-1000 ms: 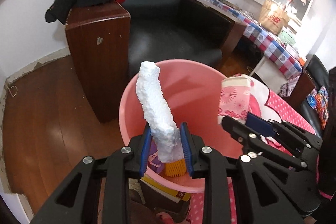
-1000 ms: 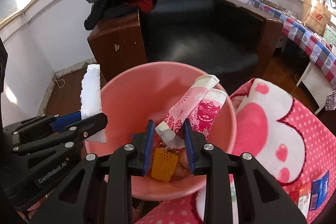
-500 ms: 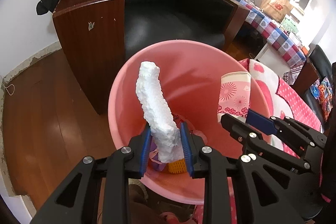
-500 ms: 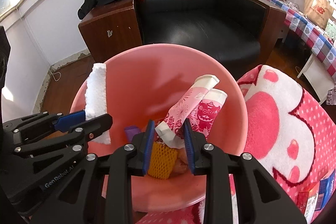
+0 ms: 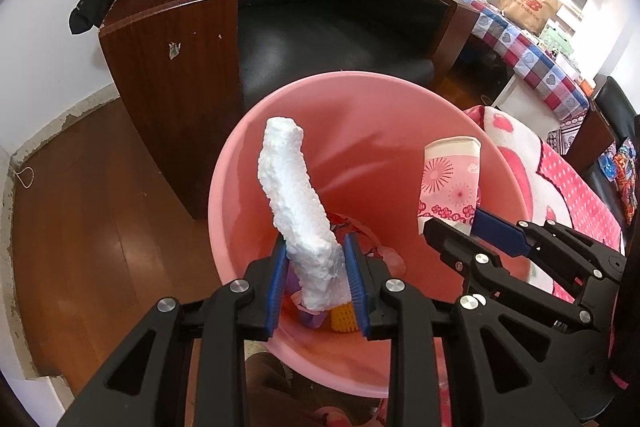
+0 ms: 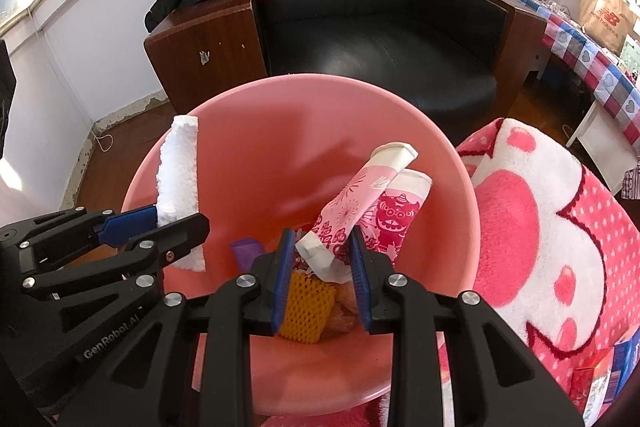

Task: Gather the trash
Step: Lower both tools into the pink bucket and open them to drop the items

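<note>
1. Trash for this job is two held pieces: a white foam strip (image 5: 298,203) and a pair of flattened pink paper cups (image 6: 362,205), both poised over the mouth of the pink bucket (image 5: 248,155).
2. Left tongs (image 5: 316,277) have the foam's lower end between their blue pads; in the left wrist view the pads look to be touching it, and the strip stands up at a tilt above the bucket's inner wall.
3. Right tongs (image 6: 322,267) are clamped on the cups' folded lower end, with the rest of the cups leaning up and away over the bucket's far side.
4. Already at the bottom lie a yellow foam net (image 6: 306,311), a purple scrap (image 6: 246,251) and some crumpled wrapping.
5. The step in hand appears to be the drop. Both pieces sit inside the rim's outline, so releasing here should land them in the bucket.
6. To do it well, I would let go of the foam first or keep the two tongs apart, since the tall strip could tip toward the near rim.
7. A pink-and-white paw-print blanket (image 6: 552,227) lies just beside the bucket, so the cups should fall straight down, not sideways onto it.
</note>
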Available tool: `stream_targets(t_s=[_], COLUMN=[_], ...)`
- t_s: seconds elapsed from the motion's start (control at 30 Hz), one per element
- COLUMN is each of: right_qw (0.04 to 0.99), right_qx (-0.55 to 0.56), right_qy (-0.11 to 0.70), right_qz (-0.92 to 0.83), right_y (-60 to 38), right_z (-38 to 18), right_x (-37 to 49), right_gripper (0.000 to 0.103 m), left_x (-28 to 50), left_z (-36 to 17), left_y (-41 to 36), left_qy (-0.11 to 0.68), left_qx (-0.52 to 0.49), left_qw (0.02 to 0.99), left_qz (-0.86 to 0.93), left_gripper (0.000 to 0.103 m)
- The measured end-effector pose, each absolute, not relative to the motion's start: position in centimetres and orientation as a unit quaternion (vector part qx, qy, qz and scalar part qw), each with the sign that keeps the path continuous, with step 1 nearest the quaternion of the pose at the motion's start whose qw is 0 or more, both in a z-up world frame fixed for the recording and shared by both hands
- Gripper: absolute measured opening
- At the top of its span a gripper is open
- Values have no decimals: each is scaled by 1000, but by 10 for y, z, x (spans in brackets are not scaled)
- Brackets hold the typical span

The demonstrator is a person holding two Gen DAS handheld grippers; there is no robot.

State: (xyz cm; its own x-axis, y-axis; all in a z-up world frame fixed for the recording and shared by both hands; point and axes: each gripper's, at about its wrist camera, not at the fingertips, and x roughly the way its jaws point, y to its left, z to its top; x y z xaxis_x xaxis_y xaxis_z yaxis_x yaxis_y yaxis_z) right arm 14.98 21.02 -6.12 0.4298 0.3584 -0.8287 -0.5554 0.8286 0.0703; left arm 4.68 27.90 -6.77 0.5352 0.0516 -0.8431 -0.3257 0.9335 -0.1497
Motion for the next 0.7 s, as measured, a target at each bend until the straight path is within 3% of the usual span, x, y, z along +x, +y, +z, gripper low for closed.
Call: stream_targets(t_s=[0.7], right_qw=[842], right_qx=[-95], right_qy=[461], right_qz=[266], right_y=[207], right_z=[-62], right_x=[153], right_gripper=[29], left_x=[45], left_z=[-67], left_y=[278], left_qy=[469], left_qx=[-139], left_qw=[865], left_qz=[112], left_gripper=[32])
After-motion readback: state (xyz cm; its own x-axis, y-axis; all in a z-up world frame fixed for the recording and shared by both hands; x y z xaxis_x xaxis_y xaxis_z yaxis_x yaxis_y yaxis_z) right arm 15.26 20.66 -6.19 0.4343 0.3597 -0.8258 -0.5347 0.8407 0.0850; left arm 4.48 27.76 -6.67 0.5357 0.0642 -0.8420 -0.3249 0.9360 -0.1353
